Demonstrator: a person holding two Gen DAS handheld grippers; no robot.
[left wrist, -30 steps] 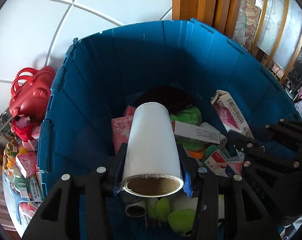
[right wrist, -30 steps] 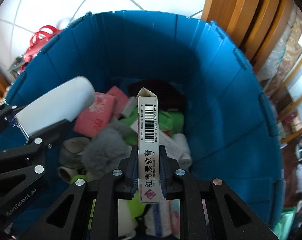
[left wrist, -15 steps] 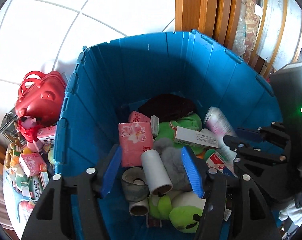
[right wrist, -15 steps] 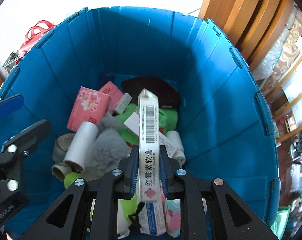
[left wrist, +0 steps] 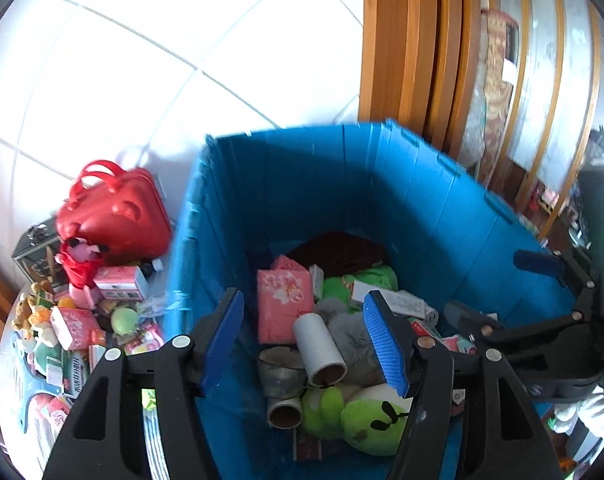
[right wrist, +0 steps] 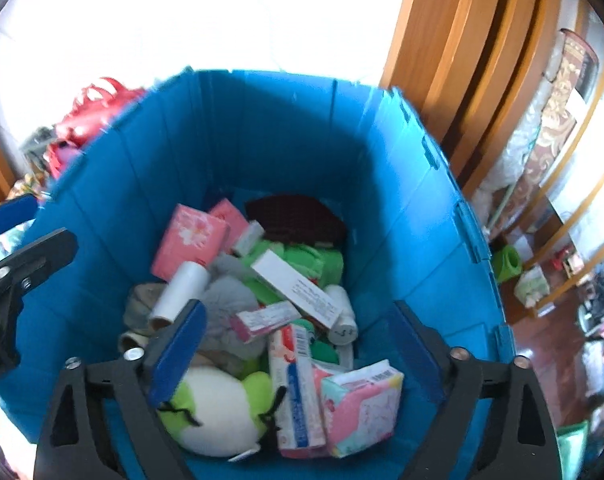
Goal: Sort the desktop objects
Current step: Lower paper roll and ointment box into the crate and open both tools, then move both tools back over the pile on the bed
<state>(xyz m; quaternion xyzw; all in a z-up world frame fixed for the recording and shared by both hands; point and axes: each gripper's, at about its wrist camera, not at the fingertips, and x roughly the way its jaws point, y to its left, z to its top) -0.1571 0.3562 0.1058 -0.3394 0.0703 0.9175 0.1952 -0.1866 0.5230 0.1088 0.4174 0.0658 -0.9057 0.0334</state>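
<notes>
White roll (left wrist: 320,345): now lying loose in the blue bin (left wrist: 302,184), centre-low in the left wrist view, its open cardboard end facing the camera, resting against the grey plush (left wrist: 352,340) and just beside the pink tissue pack (left wrist: 285,304). A second ago it was clamped in the left gripper (left wrist: 308,342); it is no longer between the pads.

Ointment box (right wrist: 296,380): a second ago held upright in the right gripper (right wrist: 302,354); half a second ago still pinched. I am reading it as the long box with the barcode lying low centre in the right wrist view, beside a pastel tissue pack (right wrist: 362,410); blur makes the match uncertain.

Left jaws: have just been opening, standing apart, nothing between them.
Right jaws: have just been opening sharply, now spread wide, nothing gripped.

Both tools are sitting higher above the bin than before; more of the rim and the white floor tiles (left wrist: 142,80) are showing.

Judgement: two items are sorted in one pass, both hands are freeing up. The heap by the red bag (left wrist: 114,212), left edge of the left view, is probably supplying the next picks.
</notes>
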